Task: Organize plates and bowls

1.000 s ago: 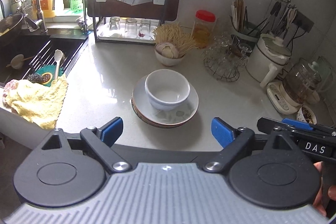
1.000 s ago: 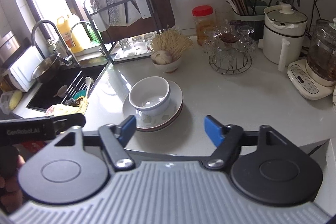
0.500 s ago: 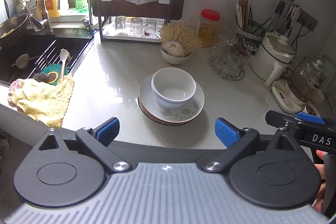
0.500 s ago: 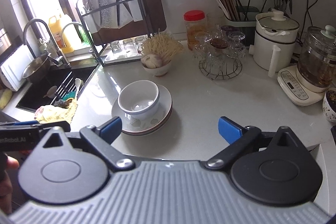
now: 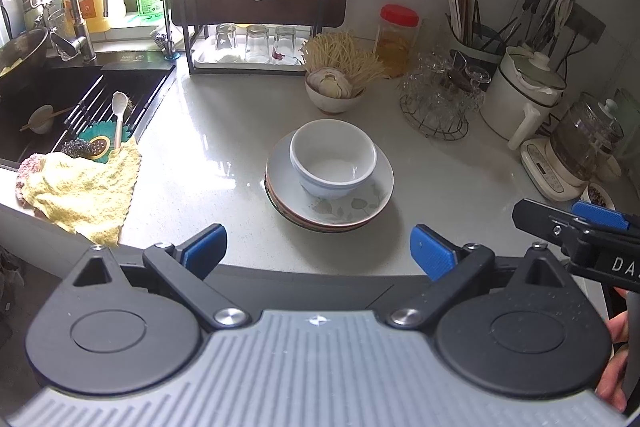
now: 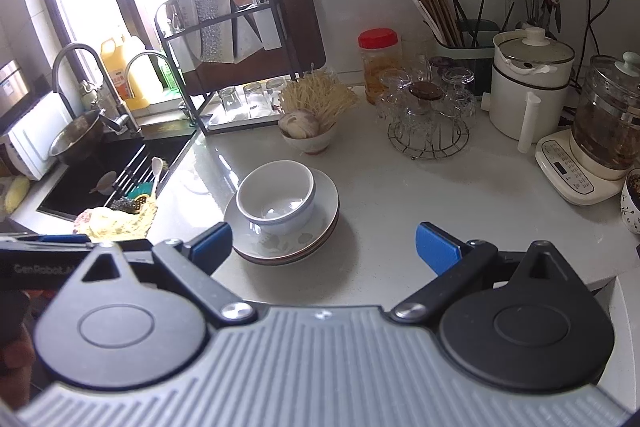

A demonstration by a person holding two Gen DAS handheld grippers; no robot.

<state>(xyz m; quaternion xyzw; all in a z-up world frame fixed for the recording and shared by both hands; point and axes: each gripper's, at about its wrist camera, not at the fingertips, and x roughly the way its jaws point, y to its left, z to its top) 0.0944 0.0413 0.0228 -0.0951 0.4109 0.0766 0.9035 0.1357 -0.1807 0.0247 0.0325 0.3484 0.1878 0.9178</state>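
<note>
A white bowl (image 5: 332, 163) sits inside a stack of shallow plates (image 5: 348, 207) with a leaf pattern on the white counter. It shows in the right wrist view too: bowl (image 6: 276, 197), plates (image 6: 296, 239). My left gripper (image 5: 318, 253) is open and empty, held back near the counter's front edge, in front of the stack. My right gripper (image 6: 324, 245) is open and empty, also held back from the stack. The right gripper's tip shows at the right of the left wrist view (image 5: 576, 223).
A small bowl of garlic and dry noodles (image 5: 334, 87) stands behind the stack. A glass rack (image 5: 440, 103), a white pot (image 5: 524, 95) and a kettle (image 5: 580, 151) stand right. A sink (image 5: 60, 107) and a yellow cloth (image 5: 80, 187) lie left.
Both grippers have drawn back and up from the stack. The right gripper's jaws have spread wider. The bowl and plates have not moved.
</note>
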